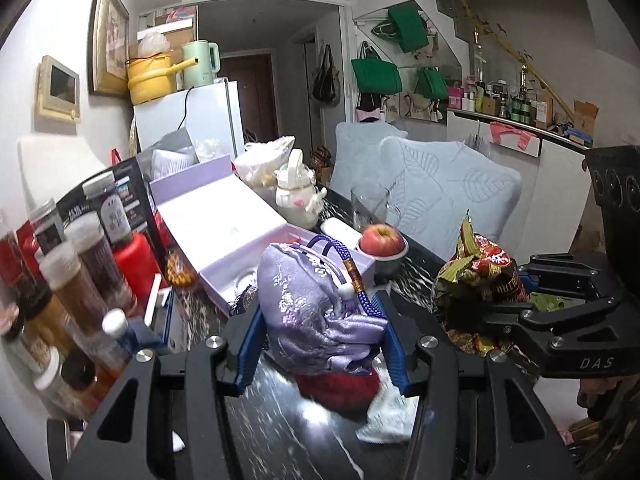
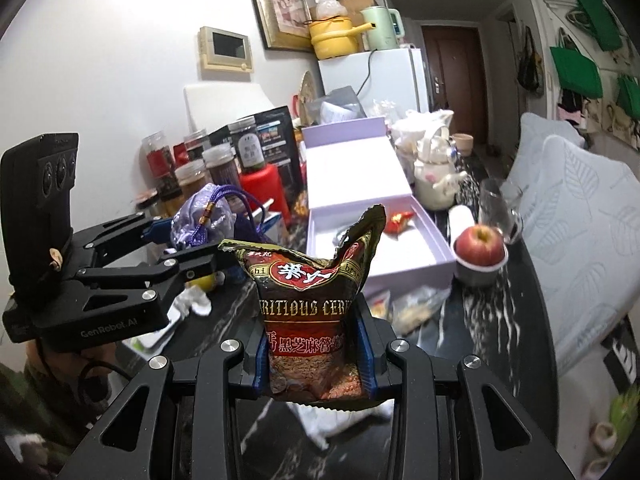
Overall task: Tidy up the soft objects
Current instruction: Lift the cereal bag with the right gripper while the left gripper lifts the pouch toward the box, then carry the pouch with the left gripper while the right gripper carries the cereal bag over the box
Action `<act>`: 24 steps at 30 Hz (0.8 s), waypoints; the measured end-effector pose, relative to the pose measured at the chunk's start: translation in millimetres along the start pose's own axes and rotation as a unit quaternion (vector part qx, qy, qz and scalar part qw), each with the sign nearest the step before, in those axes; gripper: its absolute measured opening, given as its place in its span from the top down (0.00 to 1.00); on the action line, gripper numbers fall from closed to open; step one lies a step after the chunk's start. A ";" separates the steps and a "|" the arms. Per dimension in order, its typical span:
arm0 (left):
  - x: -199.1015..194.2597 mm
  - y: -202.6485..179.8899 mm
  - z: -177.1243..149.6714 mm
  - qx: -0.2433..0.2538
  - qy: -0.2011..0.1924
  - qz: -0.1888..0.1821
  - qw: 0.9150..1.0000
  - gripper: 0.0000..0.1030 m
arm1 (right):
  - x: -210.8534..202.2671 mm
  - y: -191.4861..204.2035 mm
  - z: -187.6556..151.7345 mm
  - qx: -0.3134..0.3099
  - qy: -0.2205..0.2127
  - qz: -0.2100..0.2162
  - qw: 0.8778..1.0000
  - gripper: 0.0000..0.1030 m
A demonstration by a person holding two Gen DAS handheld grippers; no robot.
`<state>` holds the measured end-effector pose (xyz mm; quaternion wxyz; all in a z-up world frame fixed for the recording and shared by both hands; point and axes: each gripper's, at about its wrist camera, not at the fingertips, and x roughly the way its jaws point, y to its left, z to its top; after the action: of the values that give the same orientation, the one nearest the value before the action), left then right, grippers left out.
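Note:
My left gripper [image 1: 320, 340] is shut on a lilac silk drawstring pouch [image 1: 308, 304] with a blue cord, held above the dark marble table [image 1: 280, 432]. It also shows in the right wrist view [image 2: 200, 220]. My right gripper [image 2: 316, 352] is shut on a dark red cereal bag [image 2: 312, 312], held upright; the bag also shows in the left wrist view [image 1: 480, 276]. An open lilac gift box [image 2: 372, 240] lies just beyond both, with a small red wrapped item inside it.
Jars and a red bottle [image 1: 136, 264] crowd the left side. A white teapot [image 1: 298, 196], a glass [image 1: 370, 204] and an apple in a metal bowl [image 1: 382, 242] stand behind. Crumpled white tissue [image 1: 388, 416] and a red object lie under the pouch. Cushioned chairs [image 1: 448, 188] stand to the right.

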<state>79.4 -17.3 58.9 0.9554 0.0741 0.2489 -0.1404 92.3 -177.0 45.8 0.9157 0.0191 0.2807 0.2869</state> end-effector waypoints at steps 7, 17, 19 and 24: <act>22.2 15.5 29.5 0.003 -0.011 0.001 1.000 0.50 | 22.2 -13.0 35.4 -0.009 -0.010 -0.007 1.000 0.67; 63.4 35.4 70.1 0.011 -0.023 0.018 1.000 0.50 | 59.4 -35.3 92.8 -0.020 -0.020 -0.016 0.999 0.67; 71.5 39.6 76.4 0.009 -0.027 0.022 0.999 0.50 | 68.5 -38.9 104.9 -0.018 -0.022 -0.015 0.999 0.67; 96.8 53.2 94.8 0.005 -0.028 0.027 0.999 0.50 | 92.9 -51.4 132.1 -0.015 -0.017 -0.014 1.000 0.67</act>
<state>219.7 -9.2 96.7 0.9650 0.0816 0.2197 -0.1174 251.0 -153.4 100.2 0.9244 0.0064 0.2615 0.2776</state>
